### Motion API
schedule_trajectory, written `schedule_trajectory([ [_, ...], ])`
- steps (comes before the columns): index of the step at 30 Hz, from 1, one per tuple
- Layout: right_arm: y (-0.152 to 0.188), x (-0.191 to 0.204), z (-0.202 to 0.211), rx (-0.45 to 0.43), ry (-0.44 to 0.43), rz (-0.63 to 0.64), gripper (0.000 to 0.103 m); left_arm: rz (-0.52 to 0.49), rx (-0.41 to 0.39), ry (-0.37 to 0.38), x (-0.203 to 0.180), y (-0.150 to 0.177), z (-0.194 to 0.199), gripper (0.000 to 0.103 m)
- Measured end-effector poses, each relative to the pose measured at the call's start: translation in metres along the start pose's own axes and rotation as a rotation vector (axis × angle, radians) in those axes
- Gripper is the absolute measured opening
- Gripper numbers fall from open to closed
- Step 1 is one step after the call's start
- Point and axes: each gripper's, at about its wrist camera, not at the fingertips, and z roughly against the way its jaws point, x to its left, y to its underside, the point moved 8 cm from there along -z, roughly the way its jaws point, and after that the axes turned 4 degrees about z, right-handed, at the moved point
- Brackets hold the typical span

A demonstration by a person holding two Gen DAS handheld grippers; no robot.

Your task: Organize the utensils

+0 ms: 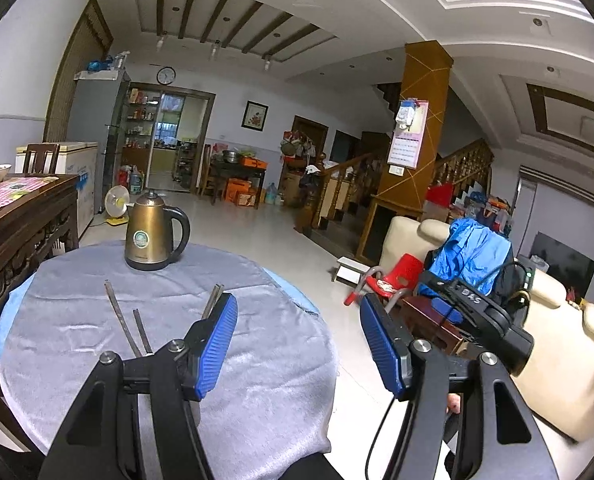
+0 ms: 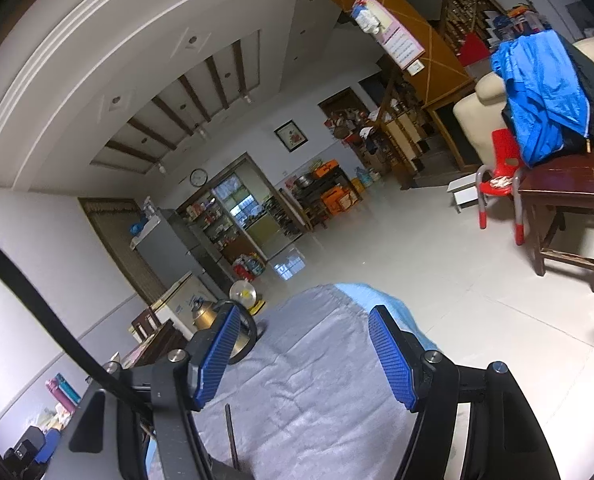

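Dim, cool indoor light; daylight glows through the far kitchen doorway (image 1: pixel 165 136). Strong fisheye bending and black vignette at the corners. The floor (image 2: pixel 377 248) shows pale glare; focus is fairly sharp.

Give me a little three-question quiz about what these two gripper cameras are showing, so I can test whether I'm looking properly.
1. True or false: the left gripper holds a chopstick between its pads.
2. What stands at the far side of the round table? A) a bronze kettle B) a glass vase C) a rice cooker
3. Fill in: the loose chopsticks lie flat on the grey ____.

Key
1. False: its jaws stand open with nothing between them. The right gripper is open and empty too.
2. A: the kettle stands upright, beyond the chopsticks.
3. Tablecloth.
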Motion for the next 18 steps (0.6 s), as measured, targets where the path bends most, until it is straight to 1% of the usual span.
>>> schedule_trajectory([
  [3, 0.009, 0.01, -0.008, 0.031, -0.02, 0.02, 0.071, -0.016, 0.009, 0.007, -0.004, 0.001, -0.003, 0.067],
  [5, 0.015, 0.02, -0.013, 0.051, -0.036, 0.044, 0.071, -0.024, 0.012, 0.006, 0.001, 0.001, -0.004, 0.068],
  [9, 0.019, 0.038, -0.018, 0.064, -0.07, 0.075, 0.071, 0.007, 0.041, -0.044, 0.036, -0.004, -0.005, 0.068],
  [11, 0.022, 0.042, -0.017, 0.061, -0.082, 0.084, 0.072, 0.024, 0.039, -0.102, 0.064, -0.01, -0.001, 0.068],
  [13, 0.024, 0.044, -0.016, 0.057, -0.083, 0.101, 0.074, 0.031, 0.023, -0.189, 0.1, -0.021, 0.006, 0.068],
  [14, 0.026, 0.044, -0.017, 0.056, -0.078, 0.11, 0.074, 0.03, 0.027, -0.212, 0.109, -0.023, 0.007, 0.069],
  [15, 0.029, 0.042, -0.017, 0.057, -0.074, 0.118, 0.074, 0.031, 0.034, -0.253, 0.123, -0.027, 0.009, 0.069],
  [18, 0.039, 0.031, -0.026, 0.085, -0.061, 0.126, 0.075, 0.028, 0.031, -0.314, 0.143, -0.036, 0.009, 0.069],
])
